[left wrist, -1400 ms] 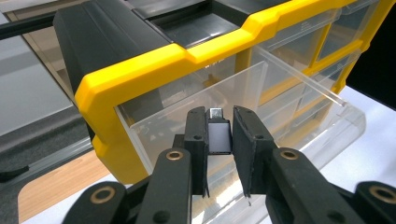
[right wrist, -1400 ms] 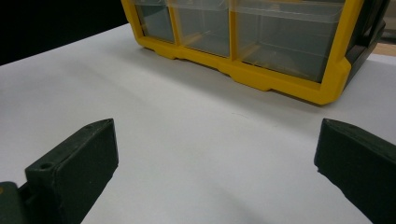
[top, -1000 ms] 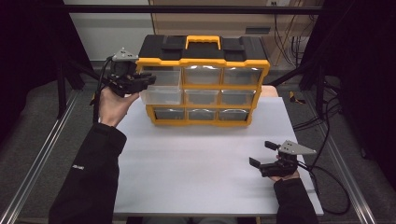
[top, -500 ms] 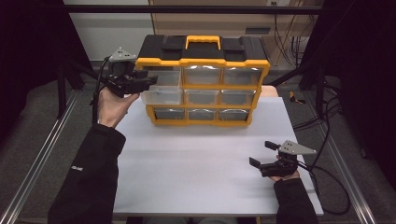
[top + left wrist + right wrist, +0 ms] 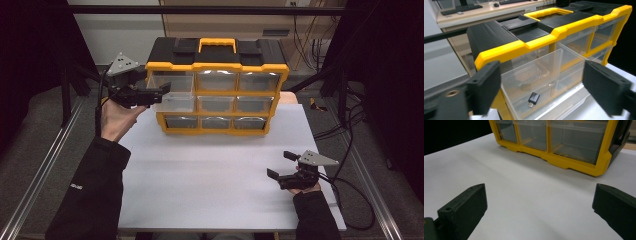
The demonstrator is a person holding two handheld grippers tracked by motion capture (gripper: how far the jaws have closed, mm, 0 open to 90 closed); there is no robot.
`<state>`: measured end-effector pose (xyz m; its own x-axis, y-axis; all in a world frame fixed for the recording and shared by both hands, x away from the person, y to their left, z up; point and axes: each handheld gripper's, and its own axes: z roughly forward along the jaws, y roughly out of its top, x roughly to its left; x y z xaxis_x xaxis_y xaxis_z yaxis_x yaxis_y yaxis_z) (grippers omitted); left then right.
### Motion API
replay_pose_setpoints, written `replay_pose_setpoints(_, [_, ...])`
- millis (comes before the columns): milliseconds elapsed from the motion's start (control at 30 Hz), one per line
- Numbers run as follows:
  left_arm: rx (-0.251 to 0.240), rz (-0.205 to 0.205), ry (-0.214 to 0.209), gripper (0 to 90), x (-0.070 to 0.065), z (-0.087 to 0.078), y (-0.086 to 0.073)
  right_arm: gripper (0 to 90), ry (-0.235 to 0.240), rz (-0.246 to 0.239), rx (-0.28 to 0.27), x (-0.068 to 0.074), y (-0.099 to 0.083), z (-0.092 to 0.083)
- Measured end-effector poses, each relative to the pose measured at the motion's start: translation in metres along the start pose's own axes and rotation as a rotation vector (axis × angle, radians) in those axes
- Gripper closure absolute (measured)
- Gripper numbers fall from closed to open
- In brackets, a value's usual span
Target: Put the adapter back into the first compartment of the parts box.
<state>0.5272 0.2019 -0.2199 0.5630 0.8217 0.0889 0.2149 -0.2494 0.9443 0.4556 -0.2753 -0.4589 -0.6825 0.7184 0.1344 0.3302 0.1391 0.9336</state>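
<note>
A yellow and black drawer organizer [image 5: 220, 60] stands at the back of the white table. One clear drawer [image 5: 541, 75] in its left column is pulled out, and a small black adapter [image 5: 533, 98] lies on its floor. My left gripper [image 5: 161, 94] hovers at that drawer; its jaws have just been opening and stand wide with nothing between them [image 5: 541, 77]. My right gripper [image 5: 281, 165] rests low over the table at the front right, open and empty [image 5: 540, 192], pointing at the organizer's bottom row [image 5: 574, 145].
The white table top [image 5: 210, 170] stretches between the organizer and the person's forearms. Metal rails [image 5: 45, 165] run along both sides, and cables [image 5: 350, 135] hang off the right edge. A desk with a keyboard [image 5: 459, 8] stands behind the organizer.
The left gripper's jaws have spread apart at the pulled-out drawer, and the hand has shifted slightly. The right gripper has stayed put.
</note>
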Motion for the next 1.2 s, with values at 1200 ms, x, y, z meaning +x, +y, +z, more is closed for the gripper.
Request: replay_pose_setpoints(1200, [-0.057, 0.035, -0.057, 0.0, -0.013, -0.034, -0.035, 0.2, -0.001, 0.002, 0.0, 0.0, 0.0, 0.0])
